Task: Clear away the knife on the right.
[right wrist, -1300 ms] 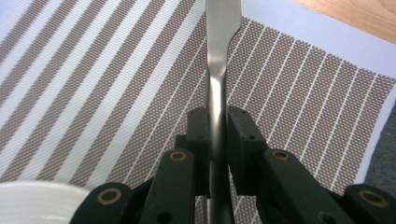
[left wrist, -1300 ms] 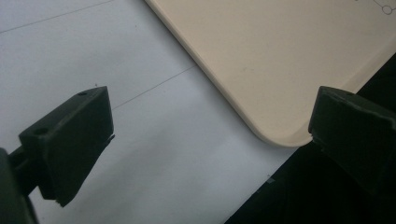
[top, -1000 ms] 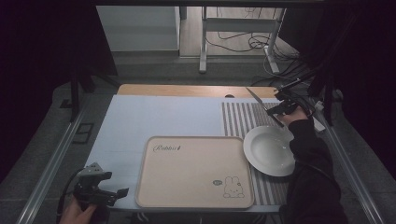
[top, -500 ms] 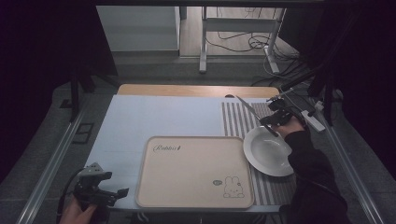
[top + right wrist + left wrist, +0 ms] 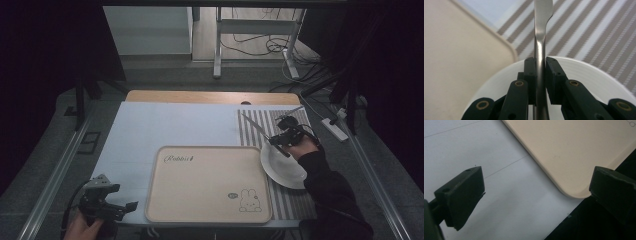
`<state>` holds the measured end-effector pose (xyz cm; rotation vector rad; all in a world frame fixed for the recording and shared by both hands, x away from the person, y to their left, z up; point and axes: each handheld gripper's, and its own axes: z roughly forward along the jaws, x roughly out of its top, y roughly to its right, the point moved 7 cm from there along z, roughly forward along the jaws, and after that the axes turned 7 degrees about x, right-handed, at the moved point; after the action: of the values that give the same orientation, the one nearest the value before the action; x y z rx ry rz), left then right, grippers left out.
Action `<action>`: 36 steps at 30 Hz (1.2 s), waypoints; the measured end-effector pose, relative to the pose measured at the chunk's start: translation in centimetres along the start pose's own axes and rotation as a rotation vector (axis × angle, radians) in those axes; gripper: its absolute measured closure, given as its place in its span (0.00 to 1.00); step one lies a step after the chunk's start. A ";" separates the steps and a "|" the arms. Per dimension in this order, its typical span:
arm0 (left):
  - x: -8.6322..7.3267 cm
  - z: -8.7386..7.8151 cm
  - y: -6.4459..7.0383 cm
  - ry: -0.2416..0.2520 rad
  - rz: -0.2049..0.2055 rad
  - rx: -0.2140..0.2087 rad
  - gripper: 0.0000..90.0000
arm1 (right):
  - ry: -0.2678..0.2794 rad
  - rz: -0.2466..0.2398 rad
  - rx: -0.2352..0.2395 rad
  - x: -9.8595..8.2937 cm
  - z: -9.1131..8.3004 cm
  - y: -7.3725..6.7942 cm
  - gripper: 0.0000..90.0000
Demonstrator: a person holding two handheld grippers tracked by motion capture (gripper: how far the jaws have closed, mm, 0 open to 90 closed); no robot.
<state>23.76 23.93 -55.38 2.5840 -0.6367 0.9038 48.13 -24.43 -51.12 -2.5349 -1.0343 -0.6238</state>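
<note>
Dark surroundings frame a lit table [image 5: 165,125] covered with a pale blue sheet; cables lie on the floor beyond its far edge. Beige tray [image 5: 209,182] sits at the near centre of the table, with a small rabbit drawing in its near right corner. Striped mat [image 5: 260,125] lies along the right side, partly under the tray. White plate [image 5: 282,165] rests on the mat, touching or just beside the tray's right edge.

Right hand-held gripper [image 5: 280,142] is over the far rim of the plate, clenched on a metal knife [image 5: 255,127]. In the right gripper view the jaws press the knife [image 5: 541,37] handle from both sides, the blade running away over the striped mat [image 5: 584,30], with the plate [image 5: 579,75] below and the tray [image 5: 461,62] to the left.

Left hand-held gripper [image 5: 107,202] is at the near left corner of the table, held by a hand [image 5: 82,227]. Its jaws stand wide apart and released, nothing between them. In the left gripper view the tray's [image 5: 564,152] rounded corner lies ahead, over the pale sheet [image 5: 506,202].
</note>
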 end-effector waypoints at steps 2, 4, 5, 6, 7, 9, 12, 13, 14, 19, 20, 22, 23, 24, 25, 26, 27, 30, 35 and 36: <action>0.0 0.0 0.0 0.000 -0.001 0.000 0.01 | -0.003 -0.013 0.009 -0.1 0.2 -0.9 0.89; 0.0 0.0 0.0 0.000 -0.001 0.000 0.01 | -0.002 -0.027 0.018 -0.1 0.3 -1.7 0.89; 0.0 0.0 0.0 -0.001 -0.001 0.000 0.01 | -0.004 -0.035 0.019 -0.1 0.3 -2.2 0.89; 0.0 0.0 0.0 -0.001 -0.001 0.000 0.01 | -0.004 -0.044 0.020 -0.1 0.3 -2.6 0.89; 0.0 0.0 0.0 -0.002 -0.001 0.000 0.01 | -0.007 -0.052 0.023 -0.1 0.3 -3.0 0.89; 0.0 0.0 0.0 -0.003 0.001 0.001 0.01 | -0.008 -0.065 0.030 -0.2 0.3 -3.9 0.89; 0.0 0.0 0.0 -0.002 -0.001 0.001 0.01 | -0.016 -0.085 0.040 -0.5 0.3 -5.2 0.89; 0.0 0.0 0.0 -0.002 -0.001 0.001 0.01 | -0.014 -0.095 0.044 -0.6 0.3 -5.6 0.89; 0.0 0.0 0.0 -0.003 0.001 0.001 0.01 | -0.013 -0.106 0.044 -0.8 0.3 -6.1 0.89; 0.0 0.0 0.0 -0.003 0.000 0.001 0.01 | -0.023 -0.138 0.068 -1.5 0.7 -8.4 0.89; 0.0 0.0 0.0 -0.003 0.000 0.001 0.01 | -0.028 -0.144 0.074 -1.6 0.9 -8.8 0.89; 0.0 0.0 0.0 -0.004 0.002 0.001 0.01 | -0.032 -0.157 0.085 -1.9 1.2 -9.7 0.89; 0.0 0.0 0.0 -0.003 0.001 0.001 0.01 | -0.036 -0.157 0.091 -2.1 1.4 -10.1 0.89; 0.0 0.0 0.0 -0.003 0.001 0.001 0.01 | -0.041 -0.163 0.100 -2.3 1.5 -10.6 0.89; 0.0 0.0 0.0 -0.003 0.001 0.001 0.01 | -0.045 -0.169 0.106 -2.5 1.7 -11.0 0.89; 0.0 0.0 0.0 -0.003 0.002 0.001 0.01 | -0.048 -0.174 0.114 -2.8 2.0 -11.5 0.89; 0.0 0.0 0.0 -0.003 0.001 0.001 0.01 | -0.054 -0.176 0.120 -3.0 2.2 -11.9 0.89; 0.0 0.0 0.0 -0.003 0.002 0.002 0.01 | -0.071 -0.185 0.128 -3.8 2.8 -12.9 0.89; 0.0 0.0 0.0 -0.003 0.003 0.002 0.01 | -0.115 -0.199 0.132 -5.5 3.8 -14.1 0.89; 0.0 0.0 0.0 -0.003 0.004 0.002 0.01 | -0.125 -0.208 0.131 -5.7 4.0 -14.3 0.89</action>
<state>23.76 23.89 -55.39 2.5871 -0.6418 0.9024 35.23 -16.16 -55.51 -2.3971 -1.3487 -0.4385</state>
